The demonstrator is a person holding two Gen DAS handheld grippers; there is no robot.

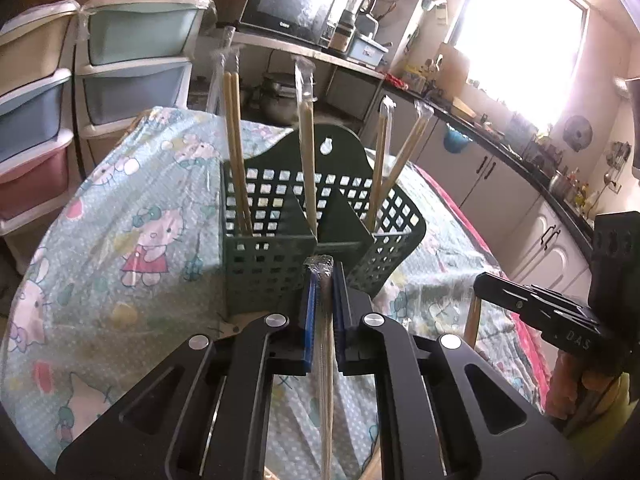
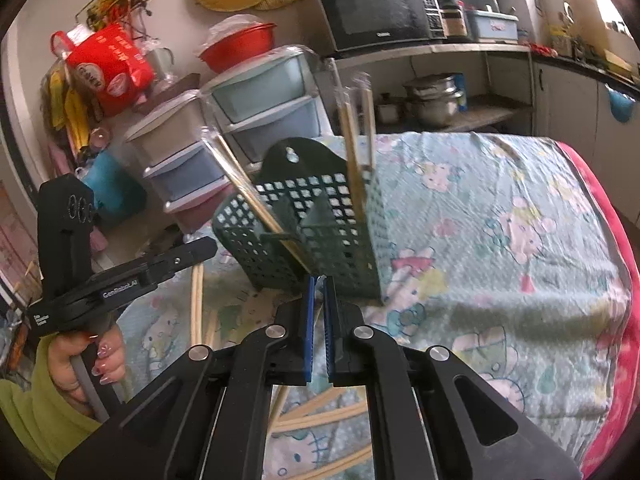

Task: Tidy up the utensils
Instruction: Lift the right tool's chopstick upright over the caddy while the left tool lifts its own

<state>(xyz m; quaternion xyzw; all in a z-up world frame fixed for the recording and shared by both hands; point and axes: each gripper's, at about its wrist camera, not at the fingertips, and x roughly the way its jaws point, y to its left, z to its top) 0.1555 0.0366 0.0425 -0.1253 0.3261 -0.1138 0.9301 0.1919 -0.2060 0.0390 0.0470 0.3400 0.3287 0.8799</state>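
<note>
We've got the left gripper clenched on a wrapped chopstick pair, poised just in front of the green basket at mid-table. The right gripper nips a wrapped end too, though which piece we cannot tell. Best tip each one upright before lowering it into a compartment.

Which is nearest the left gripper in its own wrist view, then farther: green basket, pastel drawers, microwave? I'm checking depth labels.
From the left gripper:
1. Green basket, just ahead on the tablecloth.
2. Pastel drawers, beyond the table, left.
3. Microwave, on the far shelf.
</note>
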